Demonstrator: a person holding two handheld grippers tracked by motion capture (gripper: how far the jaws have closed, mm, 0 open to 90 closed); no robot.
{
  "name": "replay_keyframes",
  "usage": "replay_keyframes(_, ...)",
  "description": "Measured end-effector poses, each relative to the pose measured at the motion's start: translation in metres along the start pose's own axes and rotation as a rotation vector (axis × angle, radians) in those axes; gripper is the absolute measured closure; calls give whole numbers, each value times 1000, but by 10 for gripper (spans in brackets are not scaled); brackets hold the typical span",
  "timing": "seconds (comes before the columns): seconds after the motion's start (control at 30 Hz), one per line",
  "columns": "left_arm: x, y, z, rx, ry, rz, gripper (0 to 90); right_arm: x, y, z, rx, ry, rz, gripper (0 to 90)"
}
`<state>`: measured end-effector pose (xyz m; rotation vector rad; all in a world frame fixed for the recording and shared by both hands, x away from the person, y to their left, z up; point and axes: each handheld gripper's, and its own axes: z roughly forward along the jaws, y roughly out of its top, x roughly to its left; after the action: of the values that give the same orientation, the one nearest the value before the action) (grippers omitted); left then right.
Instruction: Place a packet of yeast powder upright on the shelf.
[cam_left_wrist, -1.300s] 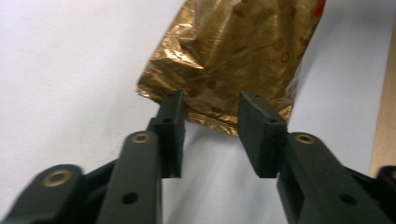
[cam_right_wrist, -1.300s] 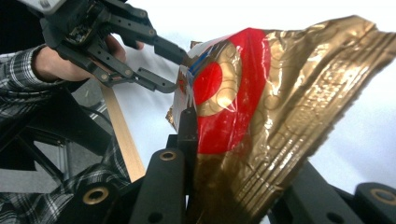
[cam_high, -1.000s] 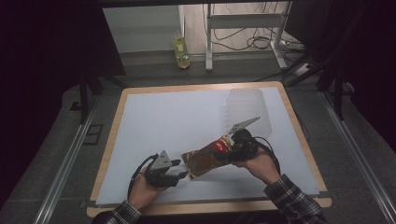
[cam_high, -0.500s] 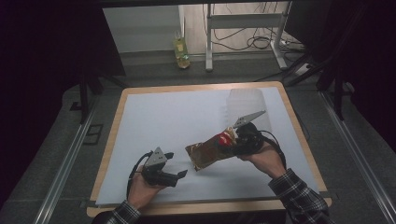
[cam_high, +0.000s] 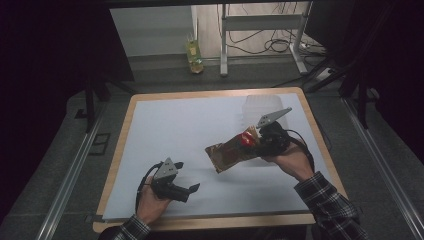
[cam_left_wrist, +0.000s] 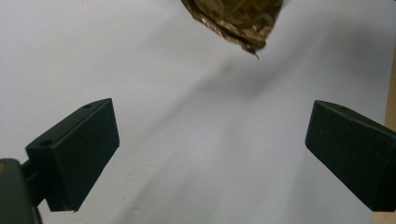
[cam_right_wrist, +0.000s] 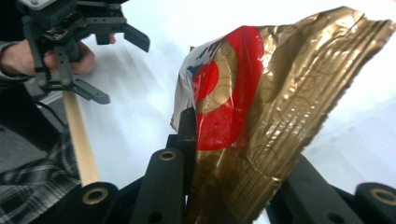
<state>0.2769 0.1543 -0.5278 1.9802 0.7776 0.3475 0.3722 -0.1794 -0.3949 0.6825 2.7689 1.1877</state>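
One gold-and-red foil snack bag (cam_high: 234, 152) hangs above the white surface (cam_high: 175, 130), pinched in the right gripper (cam_high: 261, 142); the left gripper (cam_high: 189, 176), jaws just spread wide and empty, sits near it.

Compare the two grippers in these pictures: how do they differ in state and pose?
The left gripper has its jaws wide apart, just opened, with nothing between them; the right gripper is shut on a gold snack bag. The left sits low near the table's front edge; the right holds the bag lifted off it. Both are hand-held, black, with trailing cables.
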Motion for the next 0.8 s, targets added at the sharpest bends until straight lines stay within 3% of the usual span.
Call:
replay_keyframes(0.6, 0, 0, 0, -5, -7, 14, 28, -20, 24, -30, 3, -60, -80, 738)
replay_keyframes(0.8, 0, -1, 0, -4, -3, 18, 30, -27, 30, -39, 13, -79, -130, 739)
